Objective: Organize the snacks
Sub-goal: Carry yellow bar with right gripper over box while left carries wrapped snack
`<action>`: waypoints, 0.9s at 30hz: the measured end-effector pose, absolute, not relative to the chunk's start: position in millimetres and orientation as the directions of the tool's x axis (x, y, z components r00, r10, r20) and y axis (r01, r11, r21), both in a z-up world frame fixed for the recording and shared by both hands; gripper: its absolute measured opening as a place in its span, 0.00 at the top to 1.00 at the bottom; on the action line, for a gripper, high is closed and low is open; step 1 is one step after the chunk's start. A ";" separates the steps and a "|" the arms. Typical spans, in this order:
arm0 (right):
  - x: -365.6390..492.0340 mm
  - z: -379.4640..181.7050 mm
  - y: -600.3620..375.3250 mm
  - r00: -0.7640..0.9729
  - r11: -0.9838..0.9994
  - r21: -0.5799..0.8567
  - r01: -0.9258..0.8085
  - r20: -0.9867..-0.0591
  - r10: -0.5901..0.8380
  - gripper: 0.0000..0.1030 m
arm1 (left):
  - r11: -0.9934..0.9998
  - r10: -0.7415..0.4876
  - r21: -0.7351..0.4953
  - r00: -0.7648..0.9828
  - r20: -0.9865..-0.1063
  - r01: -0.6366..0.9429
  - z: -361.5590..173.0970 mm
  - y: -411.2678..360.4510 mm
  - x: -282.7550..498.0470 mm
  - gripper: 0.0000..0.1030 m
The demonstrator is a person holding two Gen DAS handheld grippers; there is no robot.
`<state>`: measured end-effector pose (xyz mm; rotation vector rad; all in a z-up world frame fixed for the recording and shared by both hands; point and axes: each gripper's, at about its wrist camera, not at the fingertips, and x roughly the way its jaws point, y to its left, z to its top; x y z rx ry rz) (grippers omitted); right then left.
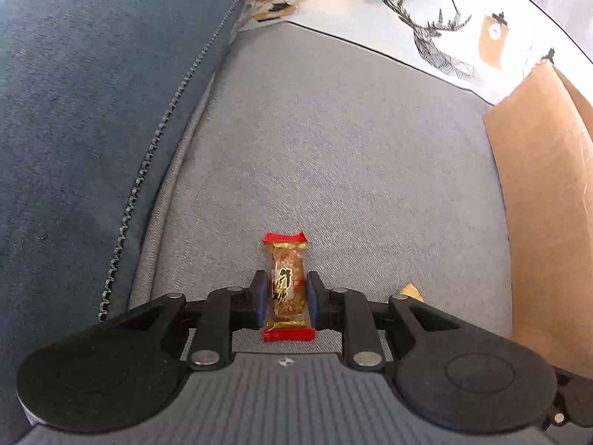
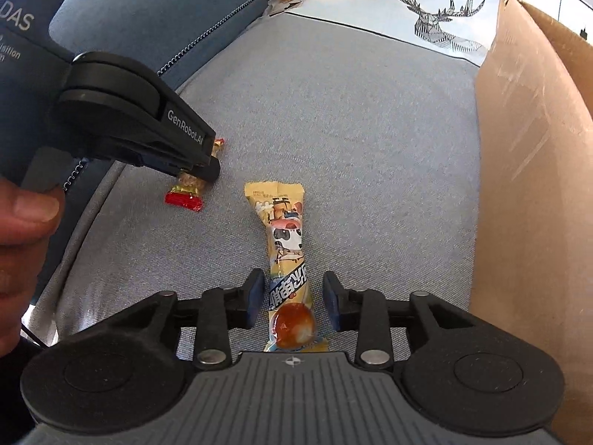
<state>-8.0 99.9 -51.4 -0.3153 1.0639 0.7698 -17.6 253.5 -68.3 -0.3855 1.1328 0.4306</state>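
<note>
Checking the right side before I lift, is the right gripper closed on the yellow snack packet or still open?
Open. The right gripper straddles the yellow snack packet lying on the grey cushion, with visible gaps between both pads and the wrapper.

The cardboard box [image 2: 533, 185] runs off the right edge with its inside unseen, the left gripper [image 2: 200, 172] covers the red-ended candy's [image 2: 185, 194] middle, and the yellow snack packet's [image 2: 289, 259] near end is hidden

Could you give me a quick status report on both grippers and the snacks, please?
Left gripper clamped on peanut bar. Right gripper open astride yellow snack stick. Cardboard box right, nothing blocking.
</note>
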 end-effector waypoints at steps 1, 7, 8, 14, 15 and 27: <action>-8.4 -51.4 99.5 0.262 0.701 0.119 -0.703 -0.873 0.411 0.64 | 0.851 0.133 -0.082 0.364 -0.922 -0.519 -67.6 254.7 -18.3 0.76; -10.0 -51.6 99.0 0.267 0.698 0.101 -0.709 -0.878 0.398 0.64 | 0.860 0.129 -0.070 0.347 -0.929 -0.506 -69.7 252.9 -15.8 0.76; -10.3 -51.3 99.0 0.268 0.698 0.100 -0.709 -0.878 0.398 0.64 | 0.861 0.130 -0.067 0.346 -0.929 -0.504 -69.9 252.7 -15.6 0.76; -12.5 -51.1 101.3 0.277 0.680 0.076 -0.729 -0.876 0.394 0.79 | 0.874 0.153 -0.034 0.342 -0.927 -0.484 -71.3 247.0 -12.7 0.80; -12.7 -50.2 101.0 0.281 0.681 0.074 -0.728 -0.874 0.396 0.80 | 0.875 0.158 -0.030 0.344 -0.925 -0.483 -70.7 246.9 -12.7 0.82; -18.6 3.3 61.0 0.458 0.733 0.124 -0.669 -0.707 0.538 0.81 | 0.859 0.249 -0.087 0.559 -0.791 -0.505 -15.2 230.4 -36.8 0.82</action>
